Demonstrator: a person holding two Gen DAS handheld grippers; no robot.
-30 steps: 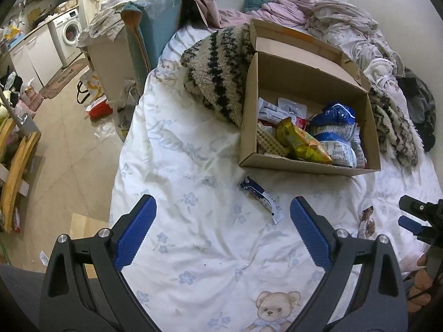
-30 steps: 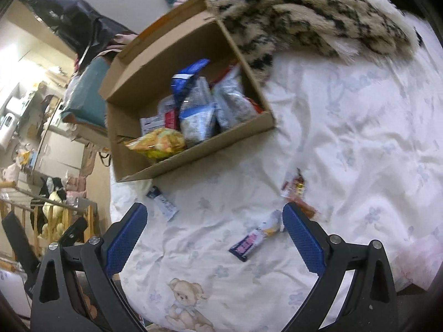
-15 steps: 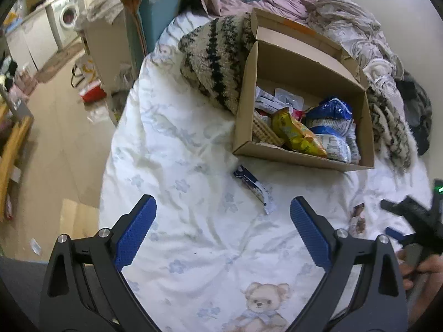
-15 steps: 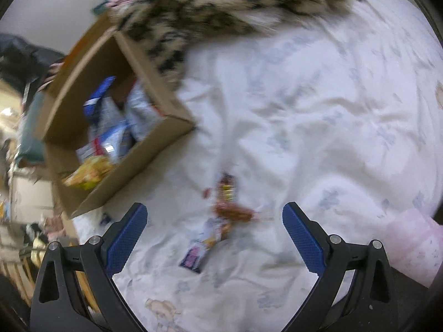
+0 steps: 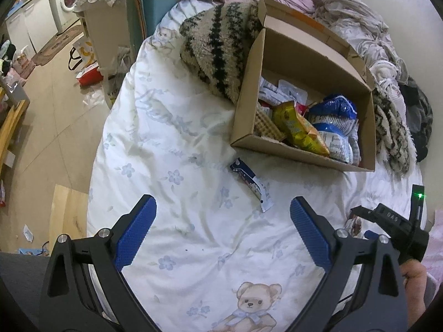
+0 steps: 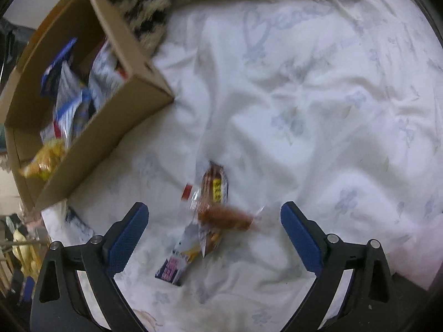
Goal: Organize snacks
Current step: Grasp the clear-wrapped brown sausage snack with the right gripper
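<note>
Covering the bed is a white duvet printed with pale blue flowers and a teddy bear, rumpled into soft folds. A cardboard box is sitting open on it, holding a yellow snack bag, blue-and-white snack bags and flat packets. Behind the box a shaggy cream-and-black blanket is lying, with pink and grey bedding heaped against the wall beyond it. Just in front of the box, on its left corner, a blue-and-white wrapper is resting on the duvet. Farther from the box, off its right corner, a small cluster of snacks is lying: a brown-and-yellow packet, a reddish sausage-like stick and a purple-ended bar, all blurred.

The left gripper is hovering above the duvet with its blue pads spread wide and nothing between them. The right gripper is likewise gaping, poised over the snack cluster, empty.

Left of the bed, a tiled floor is showing, littered with bags, and a washing machine is standing at the far wall.
</note>
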